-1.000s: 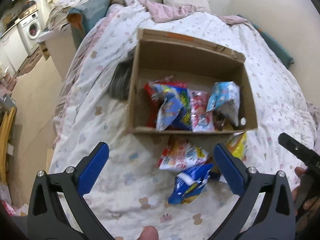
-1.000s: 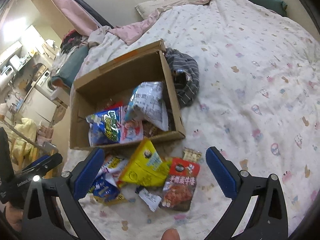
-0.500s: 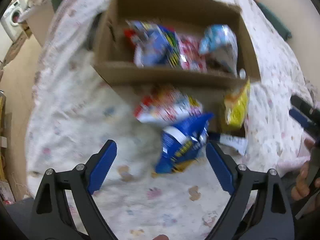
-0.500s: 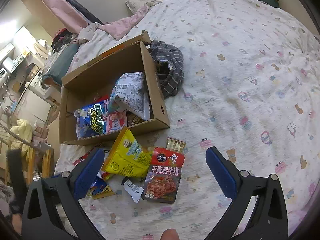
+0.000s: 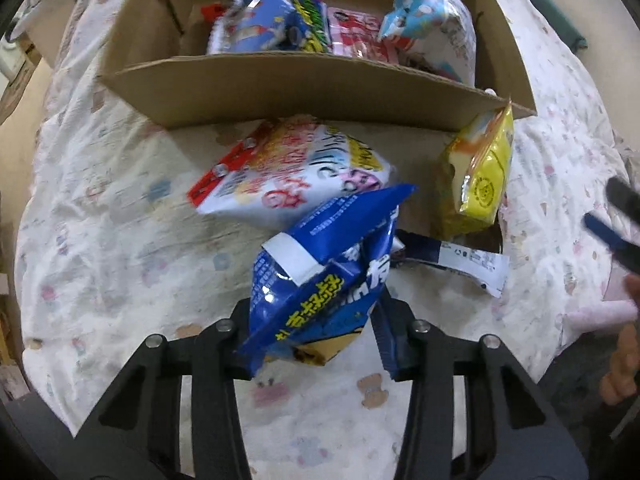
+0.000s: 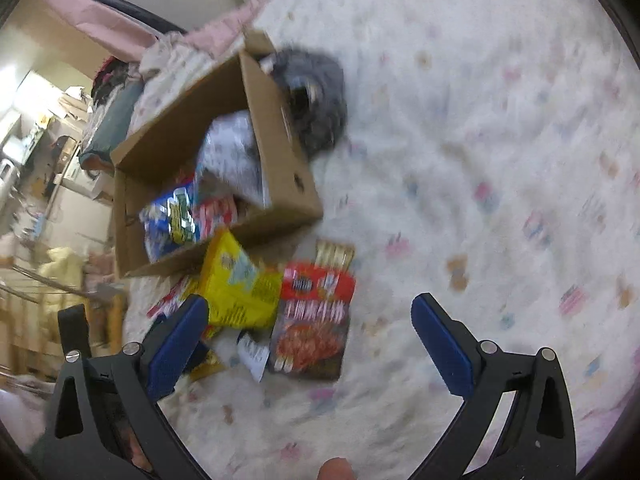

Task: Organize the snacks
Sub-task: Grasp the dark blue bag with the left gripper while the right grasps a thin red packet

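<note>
My left gripper (image 5: pixel 316 344) is shut on a blue snack bag (image 5: pixel 320 280) lying on the bedspread in front of the cardboard box (image 5: pixel 304 96). A red-and-white bag (image 5: pixel 288 172) and a yellow bag (image 5: pixel 480 176) lie between it and the box. The box holds several snack bags (image 5: pixel 276 20). My right gripper (image 6: pixel 308 344) is open and empty above a red packet (image 6: pixel 312 316), beside the yellow bag (image 6: pixel 240 288) and the box (image 6: pixel 276 148). The right gripper's tip shows at the right edge of the left wrist view (image 5: pixel 616 220).
A small white-and-dark packet (image 5: pixel 460 260) lies right of the blue bag. A small gold packet (image 6: pixel 334 254) lies beyond the red one. Grey striped cloth (image 6: pixel 320 100) lies by the box's far side. The bed's edge drops at the left; furniture stands beyond.
My left gripper has moved down and forward and closed on the blue bag. My right gripper has swung closer over the red packet, still open.
</note>
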Tool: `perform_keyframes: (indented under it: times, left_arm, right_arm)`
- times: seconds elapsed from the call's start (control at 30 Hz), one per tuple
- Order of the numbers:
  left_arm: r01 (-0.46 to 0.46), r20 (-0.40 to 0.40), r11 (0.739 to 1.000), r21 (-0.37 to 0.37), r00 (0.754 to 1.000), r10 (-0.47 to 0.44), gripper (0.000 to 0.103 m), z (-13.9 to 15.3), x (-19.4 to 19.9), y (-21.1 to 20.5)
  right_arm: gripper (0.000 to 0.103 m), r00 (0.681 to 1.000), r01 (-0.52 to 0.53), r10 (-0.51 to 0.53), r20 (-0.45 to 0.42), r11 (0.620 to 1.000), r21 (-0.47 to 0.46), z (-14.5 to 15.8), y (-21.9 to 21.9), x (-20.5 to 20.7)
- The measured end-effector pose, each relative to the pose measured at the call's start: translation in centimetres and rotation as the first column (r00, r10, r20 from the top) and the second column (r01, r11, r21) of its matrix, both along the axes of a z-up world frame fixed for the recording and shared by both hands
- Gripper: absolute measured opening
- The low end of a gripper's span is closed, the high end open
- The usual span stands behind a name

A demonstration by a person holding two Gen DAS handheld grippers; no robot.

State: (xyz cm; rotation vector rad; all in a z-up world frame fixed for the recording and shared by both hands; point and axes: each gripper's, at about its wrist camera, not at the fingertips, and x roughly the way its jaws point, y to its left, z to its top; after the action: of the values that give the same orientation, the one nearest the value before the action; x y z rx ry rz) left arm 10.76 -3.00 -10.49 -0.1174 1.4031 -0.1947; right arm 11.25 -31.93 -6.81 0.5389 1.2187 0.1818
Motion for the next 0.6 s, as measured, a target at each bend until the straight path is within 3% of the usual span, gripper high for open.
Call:
perform_keyframes:
  times: [0.23,0.4,0.6]
  left_arm:
    - [0.038,0.053,0.999,-0.003,0.998,-0.038,0.035,3.2,-1.1,1.1]
    - [0.045,0.120,0.999,-0.004,0.992,-0.044,0.035,5.2,-1.4,2.0]
    - [0.022,0.130,0.999,-0.024,0.991,-0.019,0.035,5.5,-1.1,3.1]
  right_arm:
    - [0.083,0.982,-0.002,0.019,-0.187,0.996,0.091,-4.2,1.1,0.7]
    - [0.078,0.970,-0.033,0.050,-0.239,0.997,0.077,-6.1,2.5,1.9]
    - [0.074,0.960,-0.068,0.072,-0.272,0.997,0.023,-8.0,4.1,2.9]
